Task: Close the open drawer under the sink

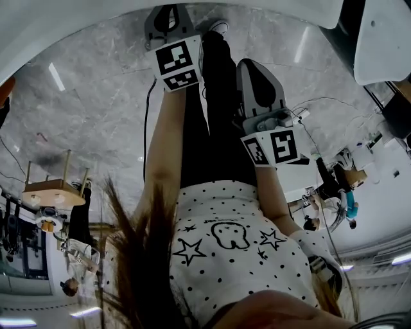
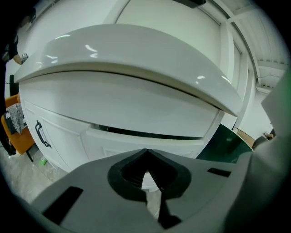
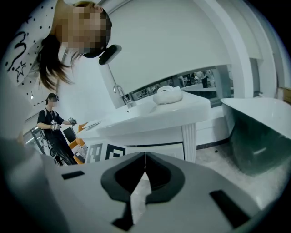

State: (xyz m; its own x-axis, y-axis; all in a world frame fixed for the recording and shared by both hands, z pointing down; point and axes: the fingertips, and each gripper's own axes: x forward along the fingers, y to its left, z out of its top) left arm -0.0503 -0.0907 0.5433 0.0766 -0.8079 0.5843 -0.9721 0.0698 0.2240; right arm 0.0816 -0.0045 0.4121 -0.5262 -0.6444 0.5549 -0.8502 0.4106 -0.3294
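In the left gripper view a white vanity fills the picture under a curved sink countertop [image 2: 136,50]. Its drawer [image 2: 113,141] stands slightly out, with a dark gap along its top edge. My left gripper [image 2: 146,151] is shut with nothing between its jaws, just in front of the drawer front. My right gripper [image 3: 145,154] is also shut and holds nothing, farther back from the vanity. From there I see the sink top [image 3: 154,116] with its faucet [image 3: 120,94]. In the head view both grippers, left [image 1: 169,16] and right [image 1: 252,71], reach out beyond my dotted shirt.
A cabinet door with a dark handle [image 2: 42,134] is left of the drawer. A dark green tub [image 3: 259,136] stands to the right of the vanity. A person in black [image 3: 54,132] stands at the back left. An orange thing [image 2: 16,132] sits by the cabinet's left side.
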